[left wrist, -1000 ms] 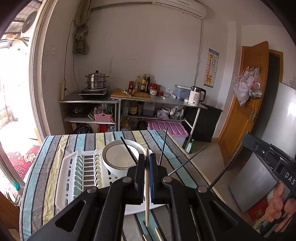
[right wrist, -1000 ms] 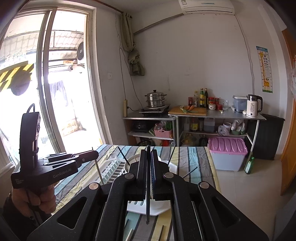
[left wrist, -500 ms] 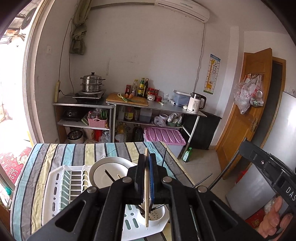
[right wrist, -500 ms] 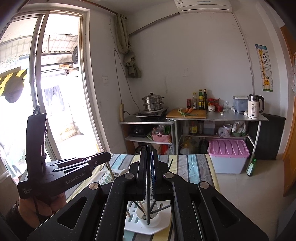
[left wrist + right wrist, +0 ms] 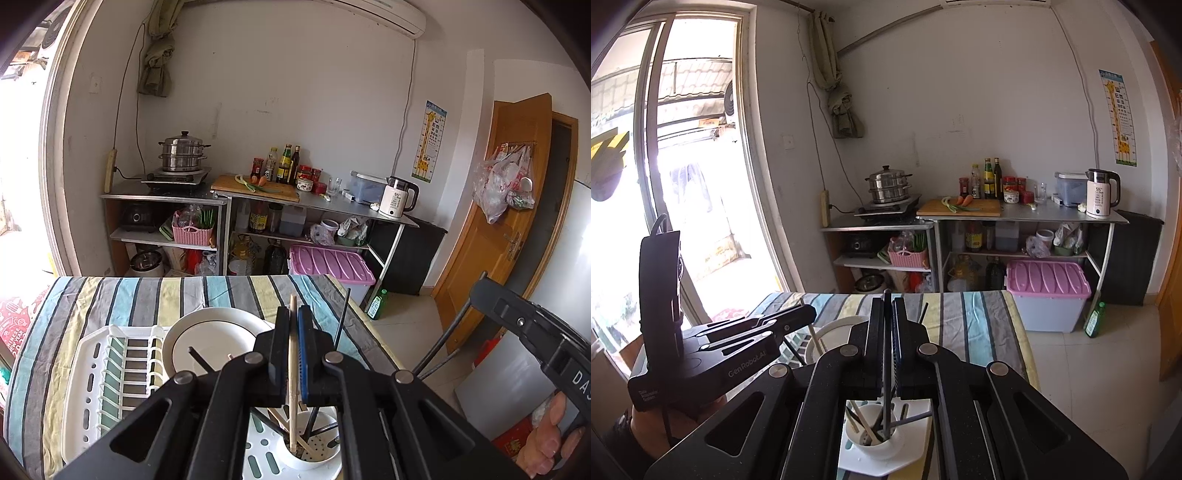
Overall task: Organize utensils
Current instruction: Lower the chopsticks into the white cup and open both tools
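With both chopsticks hanging tip-down over the utensil cup (image 5: 314, 441), the step in hand looks like the drop-in, one stick per gripper

Left gripper (image 5: 294, 343): jaws pressed together on a wooden chopstick (image 5: 293, 384), held near upright, top end poking above the jaws, lower tip inside the cup mouth or just at its floor, can't tell if it touches

Right gripper (image 5: 888, 343): jaws pinched on a dark chopstick (image 5: 887, 398), also near vertical, tip down among the sticks already in the cup (image 5: 875, 439)

Cup sits at the near corner of the white drying rack (image 5: 110, 376) on the striped tablecloth (image 5: 147, 295). White plate (image 5: 218, 343) stands in the rack just behind it. Several dark and wooden sticks already lean in the cup at mixed angles

How I'd do it well:
- keep each stick vertical until the tip is well below the rim, then release; letting go high risks a bounce out, these are light and slick
- aim for gaps between the leaning sticks, a tip landing on one could deflect sideways or lever another out
- open one gripper at a time, they're close together over the same small cup
- open only a little, then lift straight up so the fingers don't drag the stick or snag the tall ends sticking out
- cup looks light, avoid side load on its wall
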### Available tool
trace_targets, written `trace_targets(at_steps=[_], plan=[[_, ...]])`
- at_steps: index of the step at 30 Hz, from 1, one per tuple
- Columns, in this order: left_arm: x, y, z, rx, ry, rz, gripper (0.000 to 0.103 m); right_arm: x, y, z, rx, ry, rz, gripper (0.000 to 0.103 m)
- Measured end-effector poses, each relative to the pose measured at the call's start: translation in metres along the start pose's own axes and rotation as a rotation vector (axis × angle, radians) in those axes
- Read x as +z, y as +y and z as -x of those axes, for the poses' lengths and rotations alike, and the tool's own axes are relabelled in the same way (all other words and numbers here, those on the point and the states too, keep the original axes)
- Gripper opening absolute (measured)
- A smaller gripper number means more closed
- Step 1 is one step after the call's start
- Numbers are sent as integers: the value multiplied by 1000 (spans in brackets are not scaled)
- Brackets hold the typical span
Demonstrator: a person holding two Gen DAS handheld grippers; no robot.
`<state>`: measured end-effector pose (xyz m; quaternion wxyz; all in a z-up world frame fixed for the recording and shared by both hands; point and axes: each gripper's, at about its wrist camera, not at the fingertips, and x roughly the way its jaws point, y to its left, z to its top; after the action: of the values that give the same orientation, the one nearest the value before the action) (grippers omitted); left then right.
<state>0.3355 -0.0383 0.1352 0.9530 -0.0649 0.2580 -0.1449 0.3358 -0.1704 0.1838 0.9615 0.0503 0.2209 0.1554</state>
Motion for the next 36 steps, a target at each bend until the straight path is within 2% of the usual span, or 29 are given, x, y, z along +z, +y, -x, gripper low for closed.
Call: trace_targets(at_steps=[15,22,25,29,33,36], plan=[[-30,15,-24,60,106,12,6,-19,-22,-22,-43,81,-28,4],[-33,13,-21,84,99,-9,8,-17,-25,-20,-37,99,-21,5],[-34,11,-17,96,94,-23,8,-20,-25,-15,-42,93,-19,15],[-35,9,-9,115,77,-43,8,-21,-24,-10,-41,87,-18,15],[-39,8,4,116,60,-50,16,-20,-24,-1,-41,75,-20,15],[-43,7,17,111,43,-51,17,-20,-25,9,-39,58,-21,15]])
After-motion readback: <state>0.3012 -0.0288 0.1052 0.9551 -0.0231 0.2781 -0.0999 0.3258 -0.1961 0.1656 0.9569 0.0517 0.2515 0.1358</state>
